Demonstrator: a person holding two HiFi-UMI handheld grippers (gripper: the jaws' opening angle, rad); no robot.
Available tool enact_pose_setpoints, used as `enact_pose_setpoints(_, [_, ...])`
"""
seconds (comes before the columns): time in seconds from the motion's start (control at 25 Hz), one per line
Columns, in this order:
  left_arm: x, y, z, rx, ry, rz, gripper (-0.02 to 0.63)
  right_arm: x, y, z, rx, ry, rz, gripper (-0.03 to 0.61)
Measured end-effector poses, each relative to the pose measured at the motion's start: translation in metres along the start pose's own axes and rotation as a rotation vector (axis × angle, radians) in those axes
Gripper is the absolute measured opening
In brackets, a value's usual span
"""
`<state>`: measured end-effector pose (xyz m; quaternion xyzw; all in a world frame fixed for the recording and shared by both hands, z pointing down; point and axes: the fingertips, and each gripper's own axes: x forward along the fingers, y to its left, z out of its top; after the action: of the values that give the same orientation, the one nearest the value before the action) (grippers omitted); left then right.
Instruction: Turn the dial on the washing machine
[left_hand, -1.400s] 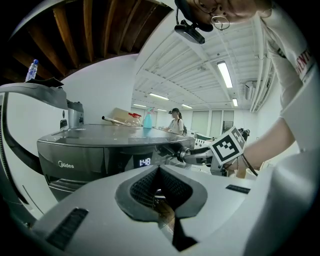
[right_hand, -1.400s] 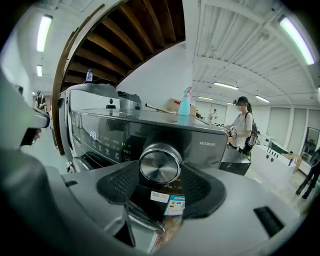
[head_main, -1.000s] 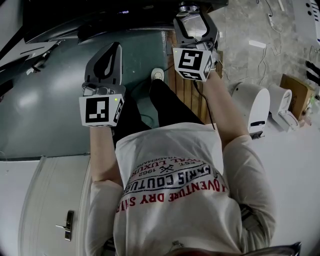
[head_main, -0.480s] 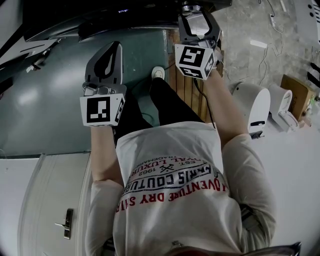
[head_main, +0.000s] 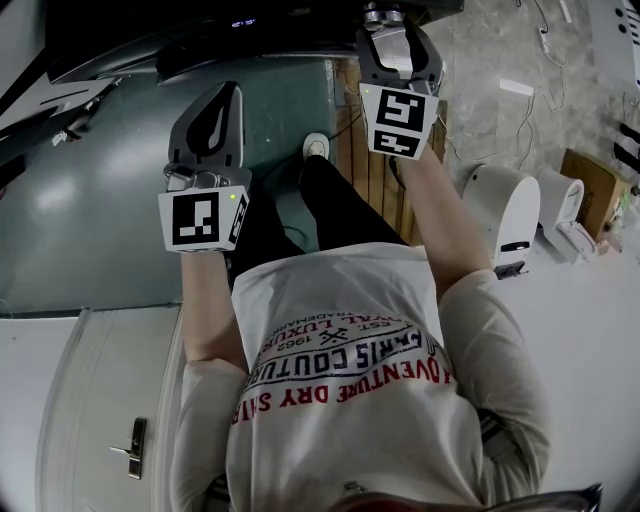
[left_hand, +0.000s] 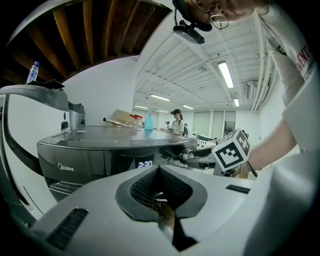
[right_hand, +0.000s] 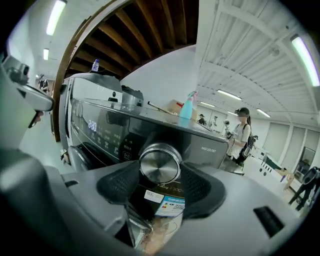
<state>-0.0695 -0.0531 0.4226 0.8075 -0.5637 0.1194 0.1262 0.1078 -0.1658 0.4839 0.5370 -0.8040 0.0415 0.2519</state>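
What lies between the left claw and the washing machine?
Nothing: in the left gripper view the stretch from left claw to washing machine is bare.

Fisheye on all three views: strong barrel bend, black vignette at corners. Bright, even light from ceiling strip lights (left_hand: 226, 74). Glare on the dial (right_hand: 160, 164), sheen on the washing machine top (left_hand: 115, 132). Nearest foreground in both gripper views soft.

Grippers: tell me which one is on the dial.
The right gripper: its jaws, which have just been closing, clamp the silver dial. The left gripper is shut on nothing, away from it.
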Motion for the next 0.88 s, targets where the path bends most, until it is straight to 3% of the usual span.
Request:
enact_pose_setpoints(0.48, [0.008, -0.003, 0.004, 0.003, -0.006, -0.02, 0.017, -0.006, 0.009, 0.007, -0.244, -0.056, -0.029, 0.284])
enact_pose_setpoints(0.76, [0.005, 0.0, 0.001, 0.004, -0.001, -0.015, 0.015, 0.004, 0.005, -0.004, -0.423, 0.003, -0.099, 0.284])
enact_pose_setpoints(0.88, [0.004, 0.002, -0.002, 0.002, 0.005, -0.013, 0.016, 0.004, 0.005, -0.005, -0.415, 0.009, -0.102, 0.282])
